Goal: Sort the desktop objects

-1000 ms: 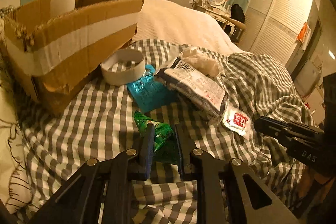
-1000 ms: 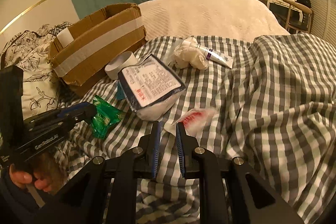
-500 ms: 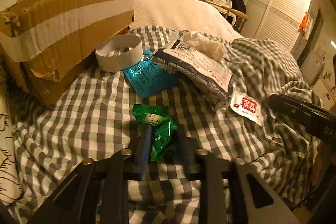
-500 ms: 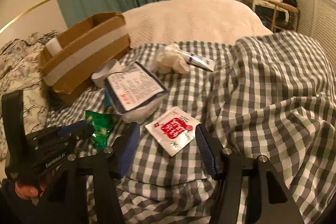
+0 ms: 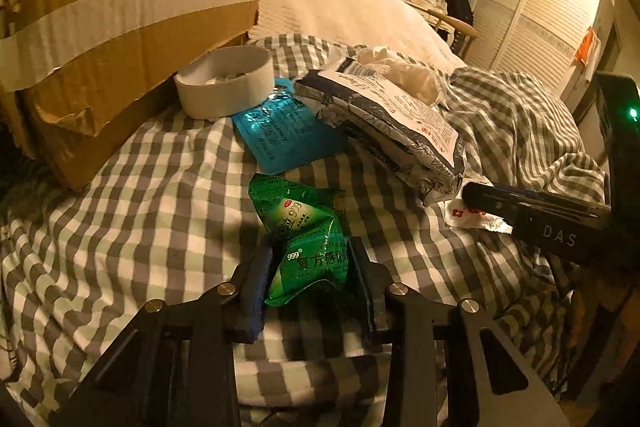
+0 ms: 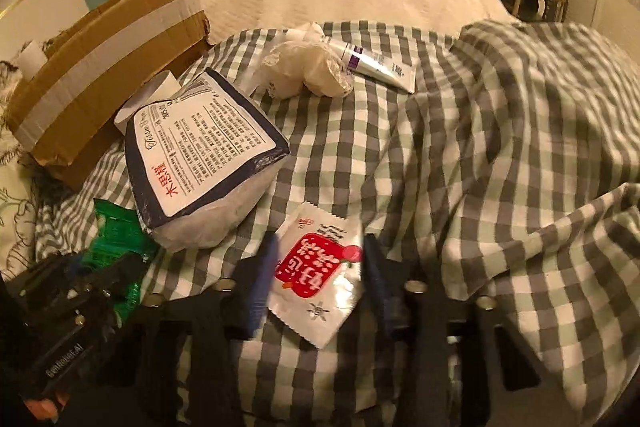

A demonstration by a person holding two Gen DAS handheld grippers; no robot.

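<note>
Green medicine sachets (image 5: 308, 239) lie on the checked cloth. My left gripper (image 5: 310, 259) is open, its jaws on either side of the sachets' near end. A white sachet with a red label (image 6: 316, 267) lies on the cloth. My right gripper (image 6: 318, 251) is open, its jaws on either side of the sachet. The green sachets also show at the left of the right wrist view (image 6: 120, 239), under the left gripper's fingers (image 6: 100, 275).
A taped cardboard box (image 5: 120, 39) stands at the left. Beside it lie a white ring-shaped roll (image 5: 224, 83), a blue packet (image 5: 280, 135), a large white and navy pack (image 6: 200, 155), crumpled white plastic (image 6: 308, 71) and a white tube (image 6: 376, 63). Folded checked cloth (image 6: 520, 147) rises at the right.
Both grippers have opened and moved forward and down. The left now straddles the green sachets, and the right now straddles the red-label sachet.
</note>
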